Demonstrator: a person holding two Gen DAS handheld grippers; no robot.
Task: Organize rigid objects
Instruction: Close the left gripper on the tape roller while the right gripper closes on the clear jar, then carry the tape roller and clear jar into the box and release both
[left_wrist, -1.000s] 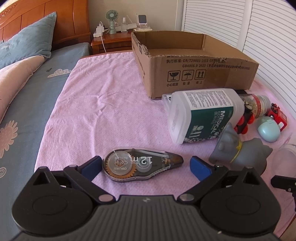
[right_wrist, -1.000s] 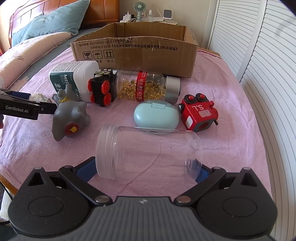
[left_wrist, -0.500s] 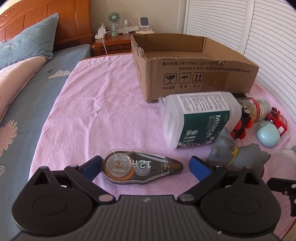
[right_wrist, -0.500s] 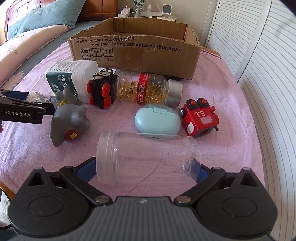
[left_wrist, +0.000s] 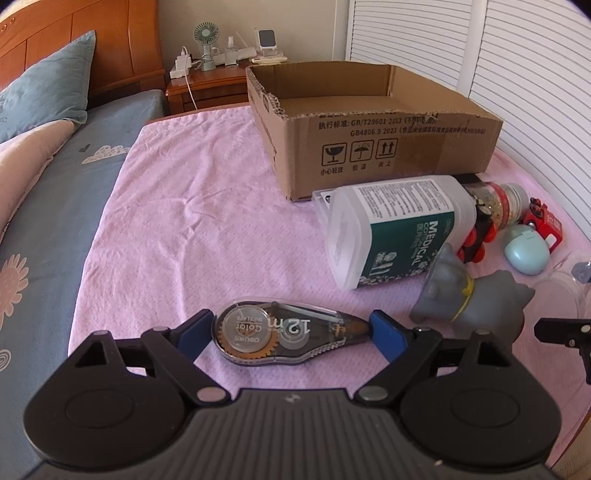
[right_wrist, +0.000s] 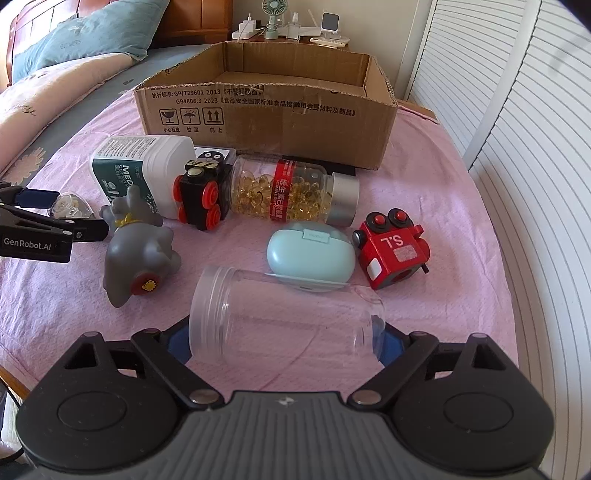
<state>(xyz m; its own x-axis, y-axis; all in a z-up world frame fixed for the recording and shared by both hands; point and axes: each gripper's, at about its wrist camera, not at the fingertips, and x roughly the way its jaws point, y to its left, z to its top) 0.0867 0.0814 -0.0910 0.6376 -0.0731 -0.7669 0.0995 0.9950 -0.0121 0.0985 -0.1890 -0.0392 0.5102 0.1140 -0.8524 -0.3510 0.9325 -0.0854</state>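
Pink cloth (left_wrist: 192, 221) covers the bed, with an open cardboard box (left_wrist: 373, 147) at its far side. Near the camera, the left hand-held gripper (left_wrist: 290, 330) pinches a tape dispenser (left_wrist: 288, 334) lying flat, end to end. The right hand-held gripper (right_wrist: 286, 338) has its fingers against both ends of a clear jar (right_wrist: 284, 314) lying sideways, just near of a mint case (right_wrist: 310, 254).

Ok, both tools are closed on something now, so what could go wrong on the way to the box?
1. The clear plastic jar lies sideways in the right tool; smooth and round, it may roll or slip free.
2. The left tool grips the transparent correction tape dispenser end to end, so it could pivot out.
3. The grey rubber cat toy sits close beside the left tool; lifting could knock it.
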